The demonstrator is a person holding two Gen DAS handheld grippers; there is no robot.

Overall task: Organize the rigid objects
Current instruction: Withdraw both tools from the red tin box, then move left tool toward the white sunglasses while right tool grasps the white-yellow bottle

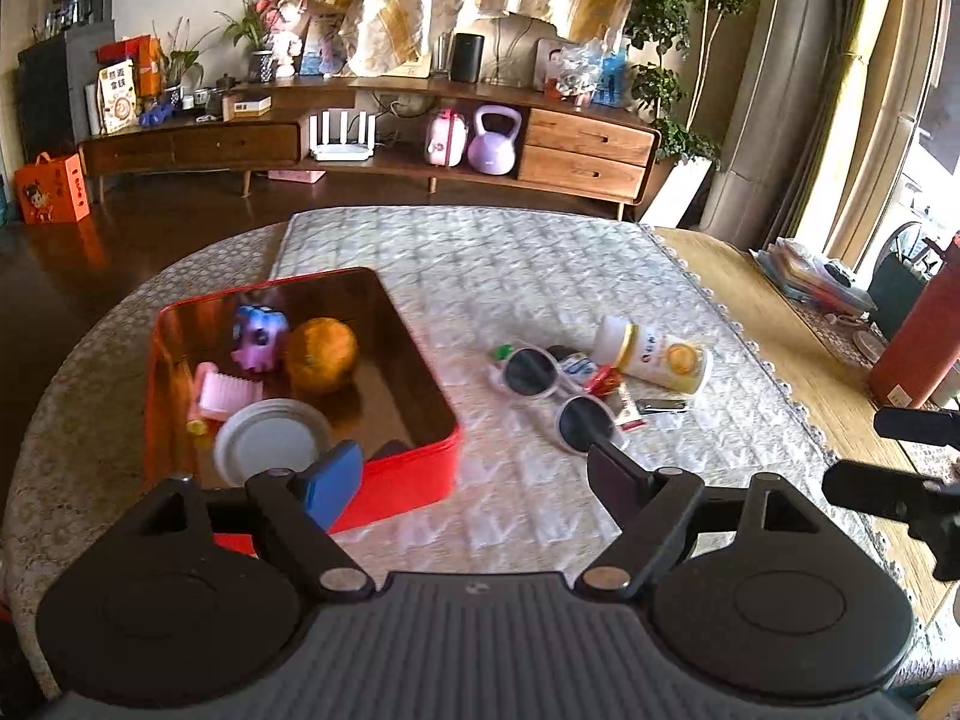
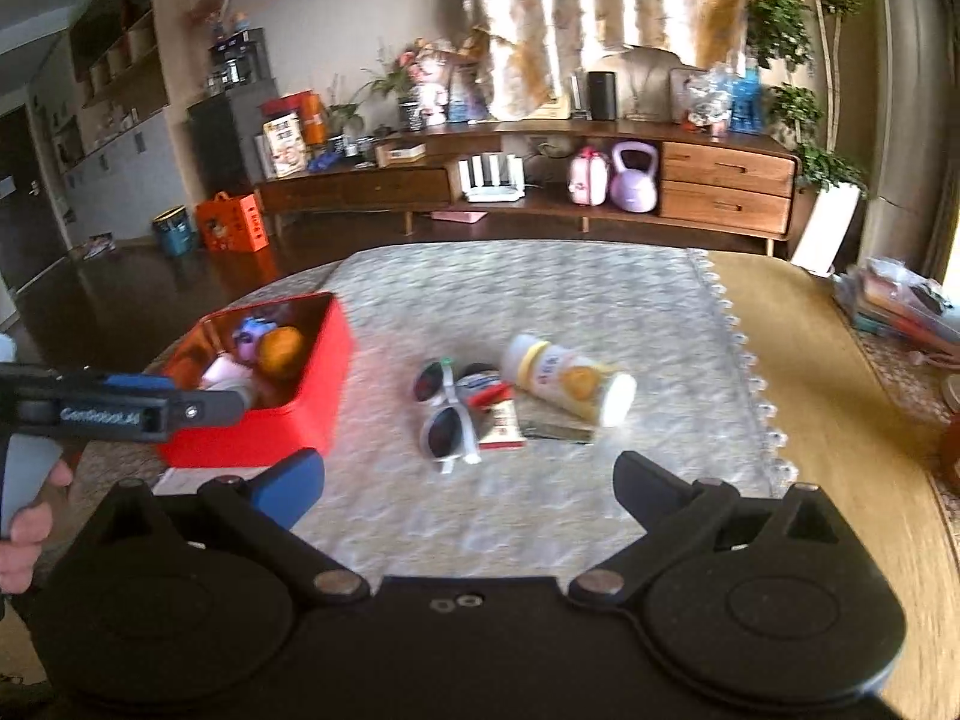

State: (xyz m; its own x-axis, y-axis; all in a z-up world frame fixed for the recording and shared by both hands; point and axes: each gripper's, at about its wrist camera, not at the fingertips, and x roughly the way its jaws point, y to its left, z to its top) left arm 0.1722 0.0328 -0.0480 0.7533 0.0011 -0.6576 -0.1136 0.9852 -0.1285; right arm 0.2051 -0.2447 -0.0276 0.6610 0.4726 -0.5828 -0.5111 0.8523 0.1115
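A red tin box (image 1: pixel 414 480) (image 2: pixel 312 396) sits on the quilted cloth and holds an orange (image 1: pixel 321 354), a purple toy (image 1: pixel 259 339), a pink comb (image 1: pixel 225 393) and a white lid (image 1: pixel 270 441). To its right lie white sunglasses (image 1: pixel 558 396) (image 2: pixel 450 414), a white and yellow bottle (image 1: pixel 657 357) (image 2: pixel 567 381), a nail clipper (image 1: pixel 660 406) and small packets (image 2: pixel 501 420). My left gripper (image 1: pixel 474 474) is open and empty over the box's near right corner. My right gripper (image 2: pixel 468 480) is open and empty, short of the sunglasses.
The quilted cloth (image 1: pixel 480 276) covers a round table with bare wood (image 1: pixel 780 348) at the right. A red flask (image 1: pixel 918 348) and stacked books (image 1: pixel 810 282) stand at the right edge. A wooden sideboard (image 1: pixel 372 138) is behind the table.
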